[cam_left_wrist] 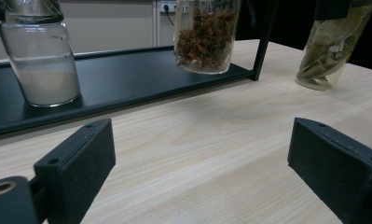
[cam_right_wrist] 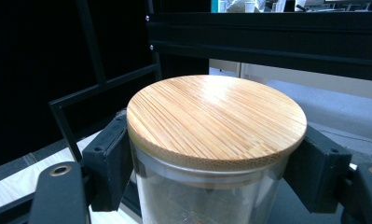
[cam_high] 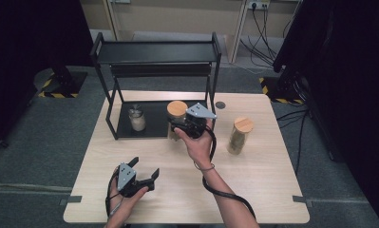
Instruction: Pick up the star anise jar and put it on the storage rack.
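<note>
Clamping bamboo-lidded jar (cam_right_wrist: 211, 154), right gripper (cam_right_wrist: 211, 168), left gripper (cam_left_wrist: 197, 172) gaping

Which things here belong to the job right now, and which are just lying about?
In the job: right gripper shut on the star-anise jar; black rack.
Lying about: white-powder jar, leaf jar, open left gripper.

jar (cam_right_wrist: 207, 196): bamboo lid (cam_right_wrist: 216, 119) | hand-held gripper (cam_right_wrist: 207, 161): clamped below lid | behind: black rack (cam_right_wrist: 267, 42)
</note>
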`<state>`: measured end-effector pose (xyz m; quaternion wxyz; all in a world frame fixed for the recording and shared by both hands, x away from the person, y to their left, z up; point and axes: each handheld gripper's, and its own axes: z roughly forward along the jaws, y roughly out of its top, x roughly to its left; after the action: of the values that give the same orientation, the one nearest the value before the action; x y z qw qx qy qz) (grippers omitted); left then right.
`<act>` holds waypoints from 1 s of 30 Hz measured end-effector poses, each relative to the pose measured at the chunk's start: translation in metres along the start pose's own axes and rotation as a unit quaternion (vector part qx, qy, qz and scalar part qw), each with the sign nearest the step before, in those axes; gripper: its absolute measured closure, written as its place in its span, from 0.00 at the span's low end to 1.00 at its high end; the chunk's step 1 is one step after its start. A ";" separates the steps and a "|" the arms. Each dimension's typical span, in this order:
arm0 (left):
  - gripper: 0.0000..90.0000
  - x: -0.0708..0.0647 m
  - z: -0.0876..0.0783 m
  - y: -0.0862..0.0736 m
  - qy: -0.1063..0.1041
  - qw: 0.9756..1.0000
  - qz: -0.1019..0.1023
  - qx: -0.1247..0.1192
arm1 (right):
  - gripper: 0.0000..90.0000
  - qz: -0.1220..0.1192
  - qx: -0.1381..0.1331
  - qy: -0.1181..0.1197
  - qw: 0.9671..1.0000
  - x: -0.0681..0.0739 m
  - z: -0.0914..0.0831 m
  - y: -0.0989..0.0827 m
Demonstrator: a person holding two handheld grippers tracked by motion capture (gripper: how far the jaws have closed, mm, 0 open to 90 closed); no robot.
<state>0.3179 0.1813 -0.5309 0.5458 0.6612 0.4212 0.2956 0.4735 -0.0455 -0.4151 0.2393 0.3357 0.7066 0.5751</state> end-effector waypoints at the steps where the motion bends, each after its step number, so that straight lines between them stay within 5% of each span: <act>1: 0.08 0.000 0.000 0.000 0.000 1.000 0.000 0.000 | 0.28 -0.001 0.000 0.000 1.000 0.000 0.001 0.000; 30: 0.08 0.000 0.000 0.000 -0.003 1.000 0.000 -0.001 | 0.28 0.014 0.004 -0.007 1.000 -0.006 0.025 0.007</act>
<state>0.3179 0.1815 -0.5309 0.5476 0.6620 0.4192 0.2937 0.4969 -0.0328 -0.4139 0.2351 0.3506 0.7027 0.5727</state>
